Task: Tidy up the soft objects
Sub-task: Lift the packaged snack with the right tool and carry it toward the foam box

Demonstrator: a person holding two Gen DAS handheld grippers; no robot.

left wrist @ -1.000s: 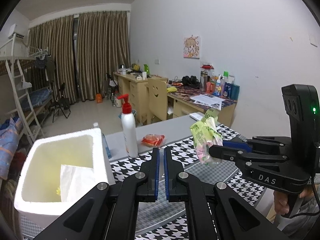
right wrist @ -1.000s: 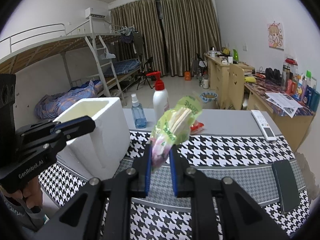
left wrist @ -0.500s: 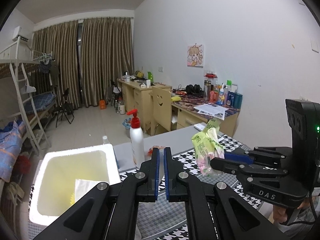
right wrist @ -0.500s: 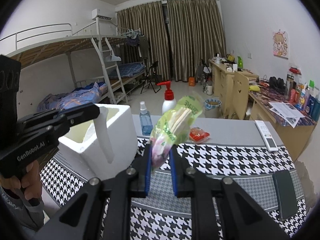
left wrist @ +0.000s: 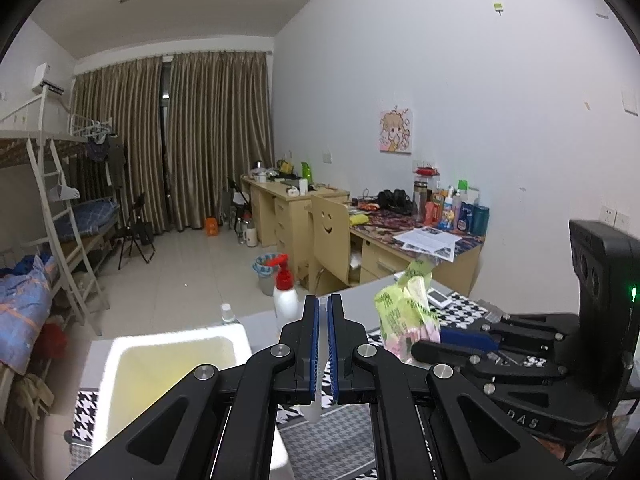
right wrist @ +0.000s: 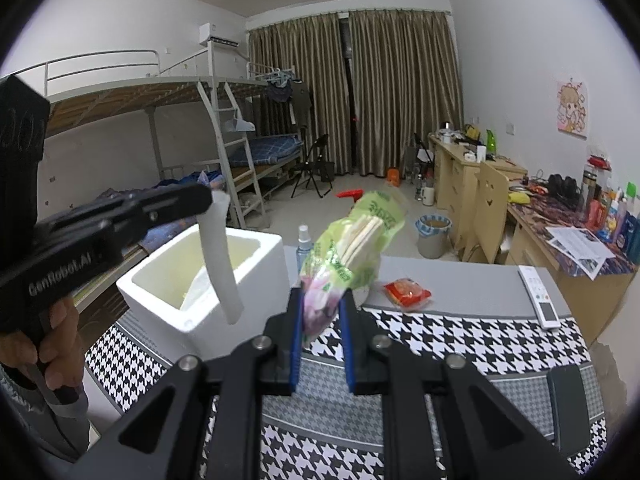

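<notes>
Dorm-room clutter all round, bunk bed at nine o'clock, curtains at twelve, and up front a counter (right wrist: 472,296) with a black-and-white checked cloth. On it sits a white foam box (right wrist: 224,280), open at the top, at about ten o'clock from the right tongs.

Right tongs (right wrist: 320,344) are pinching a green snack bag (right wrist: 356,240) by its pink lower end, the green top fanning up and leaning toward one o'clock. It looks light and crinkly, the film slick, with pale sticks inside that could snap, so a gentle squeeze low on the bunched end, as it has now, seems the sensible hold. From the left camera the same bag (left wrist: 404,316) hangs in the air at two o'clock, above the cloth, not yet over the box.

Left tongs (left wrist: 323,344) are pressed almost together on a thin white strip (right wrist: 220,264). Seen from the right camera, it droops from the tips like limp foam sheet or paper, its lower end hanging in front of the box's near wall. Floppy, near weightless; an edge grip is likely enough.

Both tongs are held high and roughly level, left one angled across toward the box, the person's left hand (right wrist: 52,344) wrapped round the handle at eight o'clock.

Beyond the bag, a small red packet (right wrist: 408,292) lies on the grey part of the counter, a remote (right wrist: 538,296) farther off at three o'clock.
</notes>
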